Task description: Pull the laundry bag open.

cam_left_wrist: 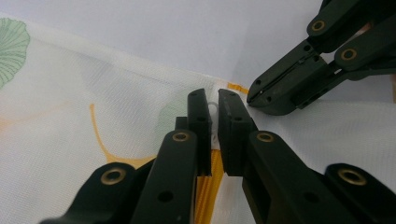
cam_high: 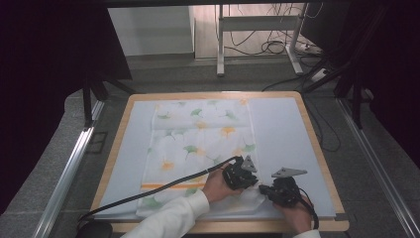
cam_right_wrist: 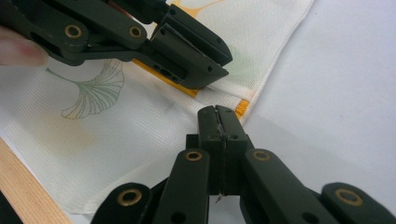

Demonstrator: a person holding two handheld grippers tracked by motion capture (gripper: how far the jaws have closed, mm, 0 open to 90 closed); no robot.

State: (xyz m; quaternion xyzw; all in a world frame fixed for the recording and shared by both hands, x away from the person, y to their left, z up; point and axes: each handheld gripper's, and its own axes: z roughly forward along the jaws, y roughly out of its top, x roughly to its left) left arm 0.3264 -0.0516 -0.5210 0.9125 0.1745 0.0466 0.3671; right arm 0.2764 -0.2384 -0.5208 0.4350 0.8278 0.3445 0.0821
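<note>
Gripping the cloth (cam_high: 198, 148) at its near right corner, you have both tools side by side: your left gripper (cam_high: 241, 174) is clamped on a small raised fold of the fabric, and your right gripper (cam_high: 277, 191) sits just to the right of it, jaws pressed together on the cloth's edge. The cloth, white with green and orange leaf prints and an orange stripe (cam_high: 171, 186), lies flat on the pale mat (cam_high: 282, 134), left of the mat's middle, its near edge close to the table's wooden rim (cam_high: 317, 144). Nothing stands on the mat around the cloth; your left sleeve (cam_high: 173, 218) and the left gripper's cable (cam_high: 148, 193) lie across the cloth's near end. Beyond the table, a desk frame (cam_high: 257, 29) and loose cables on the floor.

The left gripper view shows what the high view cannot: a pinch of white fabric (cam_left_wrist: 214, 116) bulging in the narrow gap between the jaws, right above the orange stripe (cam_left_wrist: 208, 186). The right gripper view shows its jaws fully together at the cloth (cam_right_wrist: 140, 130) corner, just below the left gripper (cam_right_wrist: 205, 70), with the wooden rim (cam_right_wrist: 28, 186) at the lower left
</note>
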